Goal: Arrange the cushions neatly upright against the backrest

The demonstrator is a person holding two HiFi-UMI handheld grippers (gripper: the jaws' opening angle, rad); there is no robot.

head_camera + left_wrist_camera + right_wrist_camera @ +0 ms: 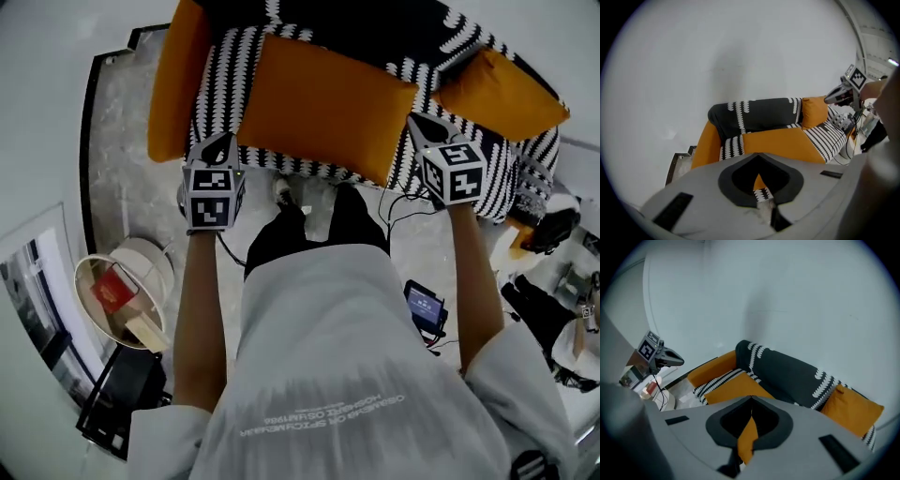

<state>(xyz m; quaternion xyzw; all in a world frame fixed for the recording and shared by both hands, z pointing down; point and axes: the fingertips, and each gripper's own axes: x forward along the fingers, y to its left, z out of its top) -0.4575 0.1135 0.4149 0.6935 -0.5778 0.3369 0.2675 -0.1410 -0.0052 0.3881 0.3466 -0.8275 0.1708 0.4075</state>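
Observation:
A large orange cushion [323,108] lies flat on the striped seat of the sofa [220,80], in front of the dark backrest [375,23]. A smaller orange cushion [502,94] leans at the sofa's right end. My left gripper [221,141] hangs shut and empty over the seat's front edge, just left of the flat cushion. Shut and empty as well, my right gripper [419,122] is at that cushion's right corner. The left gripper view shows its closed tips [759,157] before the flat cushion [783,143]. The right gripper's closed tips [751,399] point at the same cushion [733,387].
An orange armrest [173,80] bounds the sofa on the left. On the marble floor stand a round white basket [122,286] with a red item, a small screen device [425,307] with cables, and clutter at the far right [548,230]. A white wall backs the sofa.

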